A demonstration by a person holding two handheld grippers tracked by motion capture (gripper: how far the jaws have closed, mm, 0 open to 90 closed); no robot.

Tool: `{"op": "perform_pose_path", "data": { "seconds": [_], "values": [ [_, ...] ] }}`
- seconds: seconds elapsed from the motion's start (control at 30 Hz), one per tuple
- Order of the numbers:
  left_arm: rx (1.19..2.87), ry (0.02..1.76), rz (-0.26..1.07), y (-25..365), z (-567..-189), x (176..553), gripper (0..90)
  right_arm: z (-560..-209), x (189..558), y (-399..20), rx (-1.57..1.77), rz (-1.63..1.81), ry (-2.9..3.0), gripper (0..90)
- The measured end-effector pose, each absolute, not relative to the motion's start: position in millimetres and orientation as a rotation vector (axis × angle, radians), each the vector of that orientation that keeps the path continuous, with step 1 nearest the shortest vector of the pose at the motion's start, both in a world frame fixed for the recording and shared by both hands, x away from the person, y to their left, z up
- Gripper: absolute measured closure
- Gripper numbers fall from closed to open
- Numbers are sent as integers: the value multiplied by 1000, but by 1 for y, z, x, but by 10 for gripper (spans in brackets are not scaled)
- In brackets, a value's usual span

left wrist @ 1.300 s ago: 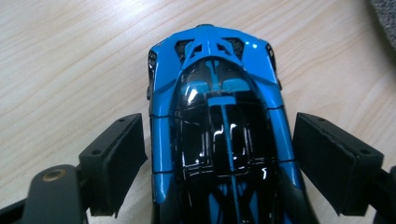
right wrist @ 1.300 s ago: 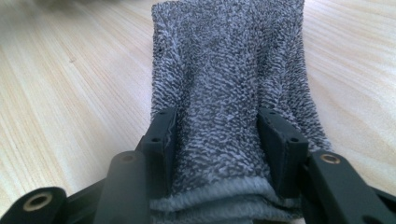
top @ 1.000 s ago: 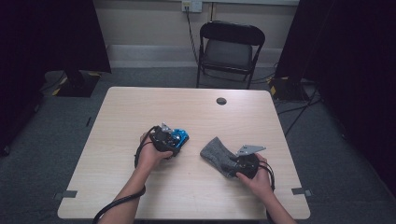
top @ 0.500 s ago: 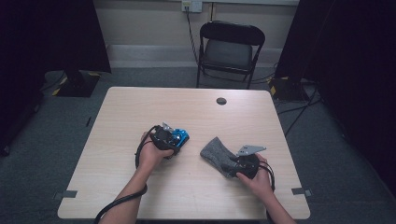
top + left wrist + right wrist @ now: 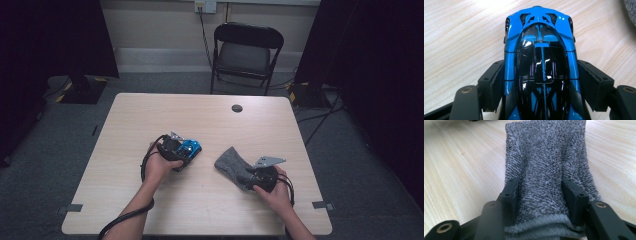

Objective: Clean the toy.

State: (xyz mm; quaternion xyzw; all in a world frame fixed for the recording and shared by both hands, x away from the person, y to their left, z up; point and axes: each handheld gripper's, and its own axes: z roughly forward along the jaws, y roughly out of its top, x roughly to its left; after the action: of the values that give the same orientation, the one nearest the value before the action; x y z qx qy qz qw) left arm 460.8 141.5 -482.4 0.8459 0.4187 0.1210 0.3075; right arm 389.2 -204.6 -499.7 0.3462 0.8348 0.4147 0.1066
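A glossy blue and black toy car [image 5: 541, 50] lies on the pale wooden table [image 5: 150, 115], left of centre. My left gripper [image 5: 541, 75] straddles the car [image 5: 192, 146] from behind. Its jaws have just been closing, and both pads [image 5: 496, 82] now press on the car's sides. To the right lies a grey knitted sock-like cloth [image 5: 229, 160]. My right gripper [image 5: 250, 175] holds that cloth [image 5: 546, 152] at its near hemmed end, with the jaws squeezing its two sides. The rest of the cloth rests flat on the table.
A small black round cap [image 5: 237, 108] sits in the tabletop at the far middle. A black folding chair [image 5: 247, 47] stands behind the table. Cables run over the floor at the right [image 5: 320, 117]. Dark curtains flank both sides.
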Motion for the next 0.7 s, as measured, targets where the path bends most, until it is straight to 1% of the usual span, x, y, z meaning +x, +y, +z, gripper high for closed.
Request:
{"op": "perform_pose_path", "data": {
  "seconds": [0.7],
  "values": [
    [2236, 1107, 354, 141, -484, 453, 276, -500, 387, -203, 1030, 1210, 2443, 509]
  ]
}}
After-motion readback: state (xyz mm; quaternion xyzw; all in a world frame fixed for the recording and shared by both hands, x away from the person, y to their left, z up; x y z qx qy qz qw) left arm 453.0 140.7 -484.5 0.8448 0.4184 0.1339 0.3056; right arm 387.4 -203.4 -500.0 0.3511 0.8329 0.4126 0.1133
